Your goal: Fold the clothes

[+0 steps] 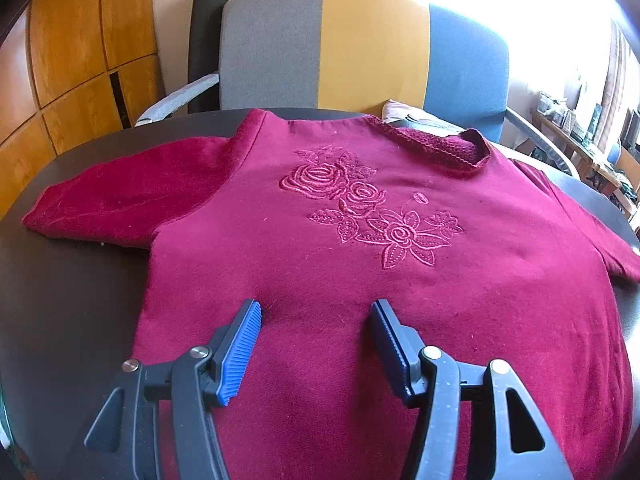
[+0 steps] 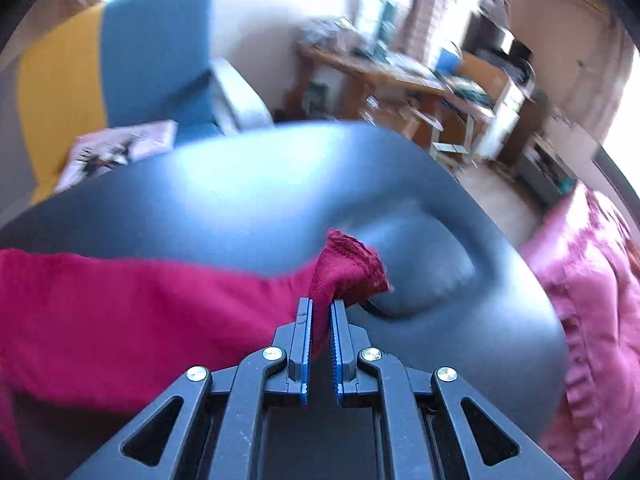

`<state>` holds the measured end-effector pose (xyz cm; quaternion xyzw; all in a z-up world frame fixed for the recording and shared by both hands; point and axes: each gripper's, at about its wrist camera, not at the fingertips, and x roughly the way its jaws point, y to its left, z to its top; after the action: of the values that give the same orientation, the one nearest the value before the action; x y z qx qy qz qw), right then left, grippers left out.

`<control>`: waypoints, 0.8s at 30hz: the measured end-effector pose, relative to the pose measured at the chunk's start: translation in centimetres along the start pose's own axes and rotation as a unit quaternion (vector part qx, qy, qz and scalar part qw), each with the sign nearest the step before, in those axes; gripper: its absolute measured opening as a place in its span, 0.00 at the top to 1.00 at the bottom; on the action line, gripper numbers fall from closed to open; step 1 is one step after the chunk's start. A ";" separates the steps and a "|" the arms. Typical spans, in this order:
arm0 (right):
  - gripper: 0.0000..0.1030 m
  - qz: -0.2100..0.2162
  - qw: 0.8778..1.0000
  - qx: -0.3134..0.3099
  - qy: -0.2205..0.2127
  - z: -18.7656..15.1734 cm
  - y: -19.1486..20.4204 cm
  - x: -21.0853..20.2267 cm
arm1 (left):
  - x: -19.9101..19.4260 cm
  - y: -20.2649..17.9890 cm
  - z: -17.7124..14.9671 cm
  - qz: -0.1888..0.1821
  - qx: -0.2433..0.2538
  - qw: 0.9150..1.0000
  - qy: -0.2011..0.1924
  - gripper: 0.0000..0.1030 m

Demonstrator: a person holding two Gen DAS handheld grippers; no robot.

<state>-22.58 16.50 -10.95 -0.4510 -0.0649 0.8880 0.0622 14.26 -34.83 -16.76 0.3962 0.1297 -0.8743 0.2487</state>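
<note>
A crimson sweater [image 1: 320,240] with embroidered roses lies face up on a dark round table [image 1: 80,280], collar toward the far edge, left sleeve spread out to the left. My left gripper [image 1: 316,308] is open and hovers over the sweater's lower front. My right gripper [image 2: 321,304] is shut on the cuff end of the sweater's right sleeve [image 2: 348,268] and holds it lifted off the table [image 2: 260,200]. The right wrist view is blurred by motion.
A grey, yellow and blue armchair [image 1: 360,48] stands behind the table with pale folded cloth [image 2: 120,148] on its seat. A pink cloth [image 2: 592,300] lies to the right. A cluttered wooden desk [image 2: 400,76] stands farther back. Wooden cabinets [image 1: 80,60] are at left.
</note>
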 end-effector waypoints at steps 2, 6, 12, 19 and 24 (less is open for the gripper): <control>0.90 -0.021 1.000 0.012 -0.004 -1.0 -1.2 -0.7 | -0.4 0.0 -0.3 0.002 -0.005 1.000 0.001 0.43; 0.83 0.015 0.999 0.017 -0.034 -2.8 -1.4 -3.9 | -0.8 0.1 -0.4 0.000 -0.006 1.000 0.010 0.43; 0.81 0.222 0.969 -0.093 -0.054 -7.9 7.1 -10.9 | -3.8 0.1 -0.6 -0.003 0.007 1.000 0.004 0.46; 0.81 0.388 0.889 -0.241 -0.030 -17.0 19.5 -17.4 | -8.7 -0.2 -3.8 -0.036 0.056 0.997 -0.026 0.46; 0.81 0.380 0.877 -0.295 -0.012 -22.1 24.5 -18.1 | -8.9 0.5 -7.0 -0.032 0.080 0.996 0.000 0.46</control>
<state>4.65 -9.35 -13.74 -0.4276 -0.1481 0.7887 -0.4161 23.90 -29.32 -14.59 0.4109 0.0720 -0.8892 0.1878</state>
